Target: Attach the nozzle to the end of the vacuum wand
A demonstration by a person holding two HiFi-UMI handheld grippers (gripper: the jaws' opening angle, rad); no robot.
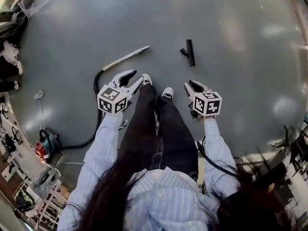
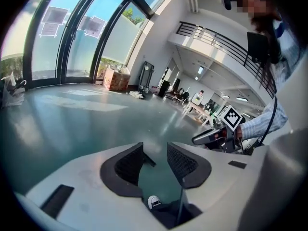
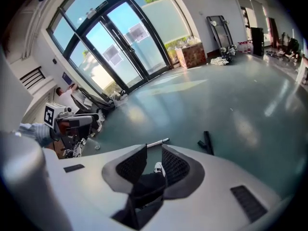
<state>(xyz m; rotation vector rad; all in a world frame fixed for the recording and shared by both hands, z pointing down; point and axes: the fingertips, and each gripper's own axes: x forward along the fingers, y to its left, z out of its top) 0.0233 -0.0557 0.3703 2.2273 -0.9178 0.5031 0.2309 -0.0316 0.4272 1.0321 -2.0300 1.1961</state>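
The silver vacuum wand (image 1: pixel 126 57) lies on the grey floor, with its black hose (image 1: pixel 97 88) curving back to the left. To its right lies the black nozzle (image 1: pixel 189 52), apart from the wand. My left gripper (image 1: pixel 138 76) hangs open above the floor just short of the wand's hose end, holding nothing. My right gripper (image 1: pixel 188 87) hangs short of the nozzle, its jaws slightly apart and empty. The right gripper view shows the wand tip (image 3: pixel 158 142) and the nozzle (image 3: pixel 207 142) beyond the jaws. In the left gripper view only floor and a shoe (image 2: pixel 154 202) show between the jaws.
The person's two shoes (image 1: pixel 147 79) (image 1: pixel 167 93) stand between the grippers. The hose runs to a red vacuum body (image 1: pixel 45 144) at the left. Racks and clutter (image 1: pixel 9 57) line the left edge. Tables and people (image 2: pixel 197 102) stand far across the hall.
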